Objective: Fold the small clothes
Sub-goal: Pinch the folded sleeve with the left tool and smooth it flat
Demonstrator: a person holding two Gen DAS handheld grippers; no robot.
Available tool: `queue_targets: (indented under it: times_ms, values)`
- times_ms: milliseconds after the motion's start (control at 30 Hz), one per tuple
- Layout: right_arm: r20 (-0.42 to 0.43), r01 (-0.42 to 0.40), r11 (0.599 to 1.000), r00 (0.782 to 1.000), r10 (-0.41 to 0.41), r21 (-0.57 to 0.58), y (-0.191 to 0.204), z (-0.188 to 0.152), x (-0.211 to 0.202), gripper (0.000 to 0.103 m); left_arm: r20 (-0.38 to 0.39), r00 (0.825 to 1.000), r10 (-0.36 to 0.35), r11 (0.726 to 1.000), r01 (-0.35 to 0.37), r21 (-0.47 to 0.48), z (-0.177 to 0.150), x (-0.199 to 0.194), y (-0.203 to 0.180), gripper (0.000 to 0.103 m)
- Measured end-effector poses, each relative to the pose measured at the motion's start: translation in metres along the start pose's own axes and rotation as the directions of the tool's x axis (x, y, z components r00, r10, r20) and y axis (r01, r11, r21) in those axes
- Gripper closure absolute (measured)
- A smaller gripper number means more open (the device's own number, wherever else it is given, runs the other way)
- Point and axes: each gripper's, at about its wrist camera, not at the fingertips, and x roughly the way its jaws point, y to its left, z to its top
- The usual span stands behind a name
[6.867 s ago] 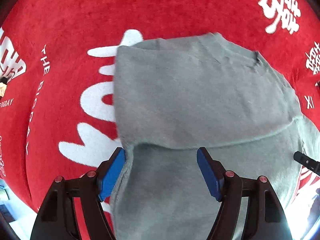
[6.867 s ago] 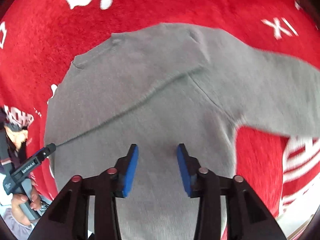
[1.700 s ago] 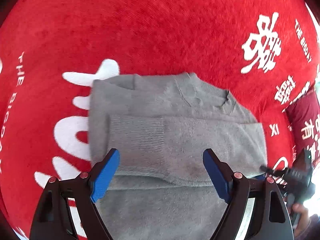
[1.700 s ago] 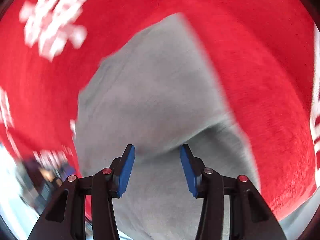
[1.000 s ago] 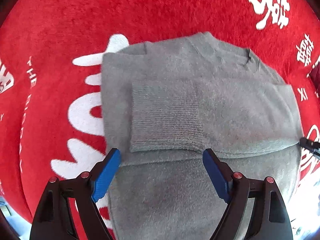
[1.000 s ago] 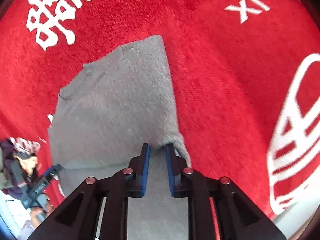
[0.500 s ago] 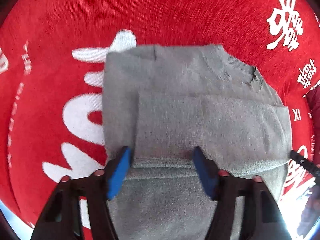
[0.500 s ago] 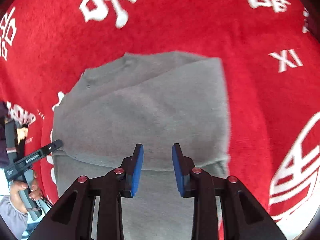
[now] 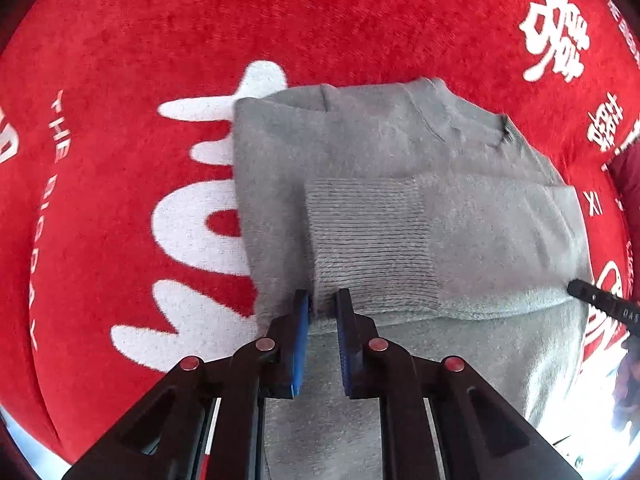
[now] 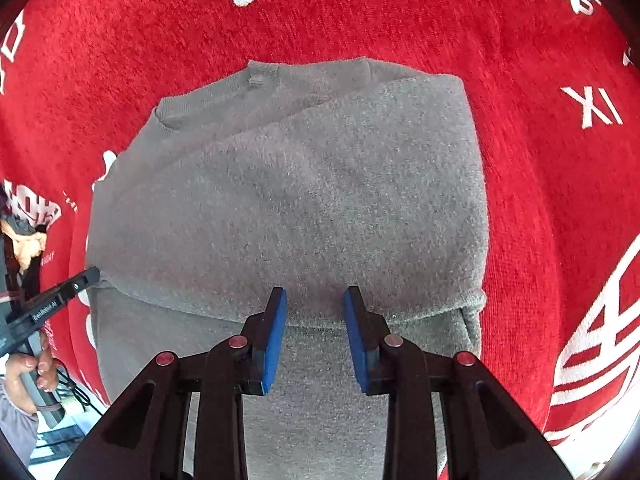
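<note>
Grey sweater [image 9: 400, 208] lies folded on the red blanket [image 9: 120, 80]; left gripper [image 9: 322, 304] jaws pinch its cuff, right gripper [image 10: 314, 300] jaws spread.

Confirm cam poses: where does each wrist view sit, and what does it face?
Left wrist: on the left gripper, looking down its fingers at the ribbed cuff; jaws pinched on it.
Right wrist: on the right gripper, open over the folded sleeve.
Shared: the grey sweater, red blanket, each other's gripper tip.

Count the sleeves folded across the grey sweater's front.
2 visible. One sleeve with ribbed cuff lies across the sweater on top, its corner between the left tongs. The other sleeve lies partly hidden beneath it.
</note>
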Motion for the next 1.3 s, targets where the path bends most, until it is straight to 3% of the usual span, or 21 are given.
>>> queue_targets:
  times_ms: [100, 367, 400, 433, 467, 533, 700, 833, 967, 1067, 1300]
  values:
    - [0.000, 0.003, 1.000, 1.000, -0.003, -0.009, 0.003, 0.001, 0.002, 0.069, 0.005, 0.999, 0.035, 0.999, -0.035, -0.025, -0.001, -0.007, 0.003, 0.088]
    - [-0.003, 0.011, 1.000, 1.000, -0.011, -0.013, 0.006, 0.003, 0.002, 0.067, -0.011, 0.994, 0.109, 0.994, -0.109, 0.019, -0.007, -0.006, -0.013, 0.084]
    - [-0.003, 0.011, 1.000, 1.000, -0.011, -0.013, 0.006, 0.003, 0.002, 0.067, -0.015, 0.994, 0.110, 0.994, -0.110, 0.023, -0.007, -0.006, -0.015, 0.075]
    - [-0.004, 0.011, 1.000, 1.000, -0.011, -0.013, 0.006, 0.003, 0.002, 0.067, -0.016, 0.995, 0.101, 0.995, -0.101, 0.024, -0.008, -0.006, -0.017, 0.043]
    - [-0.004, 0.012, 1.000, 1.000, -0.012, -0.012, 0.006, 0.003, 0.001, 0.067, -0.012, 0.994, 0.112, 0.993, -0.112, 0.023, -0.007, -0.005, -0.022, 0.018]
    - [0.000, 0.010, 1.000, 1.000, -0.010, -0.011, 0.008, 0.004, -0.001, 0.067, 0.009, 0.990, 0.142, 0.989, -0.142, 0.036, -0.008, -0.009, -0.029, 0.017]
    - [-0.006, -0.004, 1.000, 1.000, 0.004, -0.019, 0.010, 0.001, -0.005, 0.067, -0.014, 0.990, 0.139, 0.989, -0.138, 0.046, -0.013, -0.010, -0.038, 0.017]
    - [-0.008, -0.009, 1.000, 1.000, 0.009, -0.024, 0.009, -0.003, -0.012, 0.048, -0.024, 0.990, 0.139, 0.989, -0.138, 0.049, -0.015, -0.009, -0.048, 0.017]
    - [-0.015, -0.011, 1.000, 1.000, 0.010, -0.029, 0.004, -0.006, -0.020, 0.047, -0.038, 0.985, 0.168, 0.985, -0.166, 0.046, -0.019, -0.009, -0.052, 0.017]
    - [-0.022, -0.013, 1.000, 1.000, 0.013, -0.022, -0.003, -0.008, -0.024, 0.041, -0.060, 0.988, 0.145, 0.989, -0.143, 0.038, -0.022, -0.008, -0.060, 0.017]
    - [-0.044, -0.022, 1.000, 0.999, 0.023, 0.008, -0.025, -0.011, -0.028, 0.040, -0.067, 0.985, 0.161, 0.987, -0.159, 0.034, -0.026, -0.011, -0.082, 0.017]
